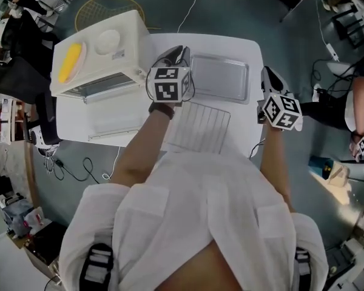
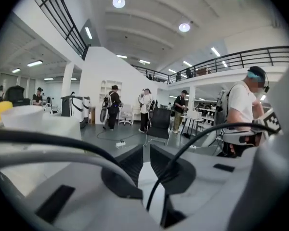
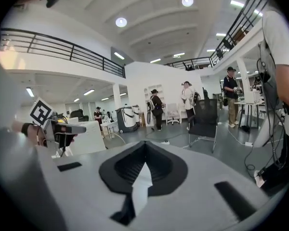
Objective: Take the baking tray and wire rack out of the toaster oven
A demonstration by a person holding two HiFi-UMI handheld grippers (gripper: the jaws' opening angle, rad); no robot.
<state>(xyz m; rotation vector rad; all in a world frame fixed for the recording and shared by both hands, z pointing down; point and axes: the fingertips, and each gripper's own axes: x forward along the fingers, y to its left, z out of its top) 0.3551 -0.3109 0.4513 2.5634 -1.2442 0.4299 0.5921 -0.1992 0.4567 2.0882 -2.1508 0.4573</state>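
Observation:
The silver baking tray point(image 1: 219, 77) lies flat on the white table point(image 1: 246, 47), right of the cream toaster oven point(image 1: 103, 56). The wire rack point(image 1: 199, 127) rests on the table just in front of the tray. The oven door point(image 1: 112, 125) hangs open toward me. My left gripper point(image 1: 176, 54) is raised over the tray's left edge, pointing out into the room; its jaws point(image 2: 146, 150) stand a narrow gap apart with nothing between them. My right gripper point(image 1: 269, 76) is raised at the table's right edge, and its jaws point(image 3: 145, 146) are shut and empty.
On top of the oven sit a plate with a yellow item point(image 1: 71, 61) and a white bowl point(image 1: 107, 41). Cables point(image 1: 79, 168) trail on the floor left of the table. A person point(image 1: 361, 111) stands at the right. Several people point(image 2: 113, 106) and a black chair point(image 2: 160, 124) are farther off.

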